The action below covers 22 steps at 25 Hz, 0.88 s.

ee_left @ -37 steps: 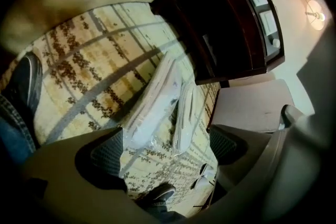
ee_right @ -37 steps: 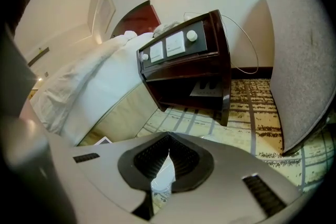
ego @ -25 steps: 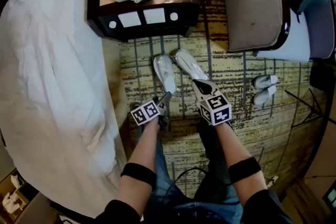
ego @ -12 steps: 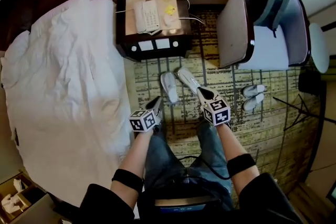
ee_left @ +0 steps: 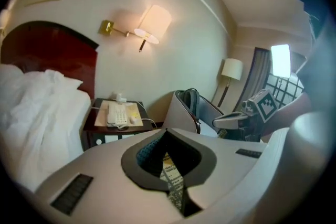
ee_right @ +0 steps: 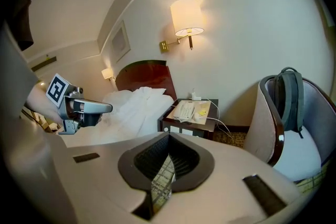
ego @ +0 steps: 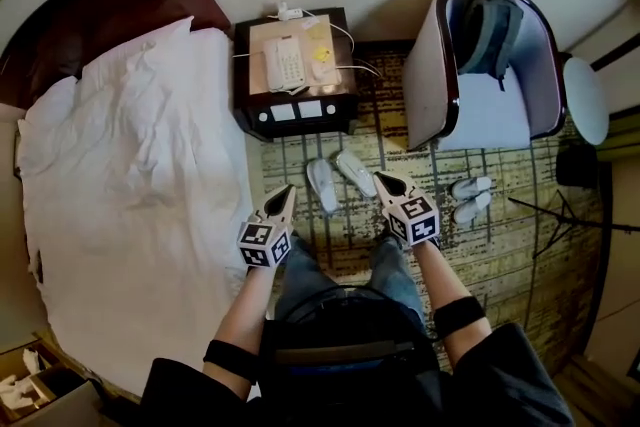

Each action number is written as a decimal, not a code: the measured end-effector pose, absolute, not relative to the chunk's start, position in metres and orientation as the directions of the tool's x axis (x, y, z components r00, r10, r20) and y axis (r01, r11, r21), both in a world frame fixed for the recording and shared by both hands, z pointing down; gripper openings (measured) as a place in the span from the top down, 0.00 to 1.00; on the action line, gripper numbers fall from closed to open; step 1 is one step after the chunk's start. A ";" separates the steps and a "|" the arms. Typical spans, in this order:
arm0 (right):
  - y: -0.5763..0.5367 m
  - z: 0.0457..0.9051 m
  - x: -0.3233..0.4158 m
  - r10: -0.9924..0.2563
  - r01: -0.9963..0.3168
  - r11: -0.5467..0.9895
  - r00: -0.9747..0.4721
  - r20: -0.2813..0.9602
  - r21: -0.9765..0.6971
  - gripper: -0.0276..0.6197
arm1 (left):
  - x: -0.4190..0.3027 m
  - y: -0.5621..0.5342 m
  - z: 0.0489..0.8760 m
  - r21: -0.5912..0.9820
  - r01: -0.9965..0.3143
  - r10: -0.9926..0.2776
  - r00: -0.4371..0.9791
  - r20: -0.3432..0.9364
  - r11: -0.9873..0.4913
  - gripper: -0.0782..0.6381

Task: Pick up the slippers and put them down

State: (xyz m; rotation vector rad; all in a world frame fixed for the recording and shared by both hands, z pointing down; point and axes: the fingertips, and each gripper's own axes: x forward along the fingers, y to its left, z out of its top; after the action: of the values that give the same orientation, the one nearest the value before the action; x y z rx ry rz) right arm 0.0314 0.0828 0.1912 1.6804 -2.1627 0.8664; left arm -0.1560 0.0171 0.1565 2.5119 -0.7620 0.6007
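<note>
While both grippers hover above the carpet [ego: 500, 245], the slippers [ego: 322, 185] lie side by side on it before the nightstand [ego: 296, 110], long axes slanting toward it. Left gripper [ego: 287, 191] has just closed on nothing; right gripper [ego: 381, 179] is closed and empty too.

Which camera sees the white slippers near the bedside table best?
The head view: both slippers lie side by side on the carpet, seen from above. The left gripper view and the right gripper view point higher and show no slippers.
</note>
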 end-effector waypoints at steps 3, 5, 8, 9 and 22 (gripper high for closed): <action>0.084 0.177 0.035 -0.792 -0.951 0.157 -0.282 0.541 -0.267 0.95 | -0.157 0.010 0.131 0.227 -0.592 -0.434 0.755 0.492 -0.773 0.89; 0.089 0.169 0.039 -0.798 -0.955 0.146 -0.269 0.539 -0.259 0.95 | -0.159 0.009 0.118 0.211 -0.598 -0.450 0.752 0.481 -0.774 0.89; 0.099 0.158 0.044 -0.812 -0.958 0.122 -0.247 0.529 -0.259 0.95 | -0.160 0.012 0.103 0.199 -0.600 -0.460 0.751 0.475 -0.775 0.89; 0.102 0.155 0.045 -0.816 -0.958 0.115 -0.241 0.525 -0.261 0.95 | -0.162 0.012 0.100 0.192 -0.601 -0.465 0.750 0.471 -0.776 0.89; 0.111 0.141 0.046 -0.823 -0.956 0.138 -0.256 0.508 -0.258 0.95 | -0.169 0.017 0.081 0.167 -0.630 -0.511 0.734 0.448 -0.759 0.89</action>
State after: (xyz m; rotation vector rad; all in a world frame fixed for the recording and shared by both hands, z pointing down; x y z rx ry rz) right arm 0.0460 0.1105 0.1407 1.7431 -2.1714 0.7937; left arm -0.1689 0.0167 0.0810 2.6295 -0.8893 0.5479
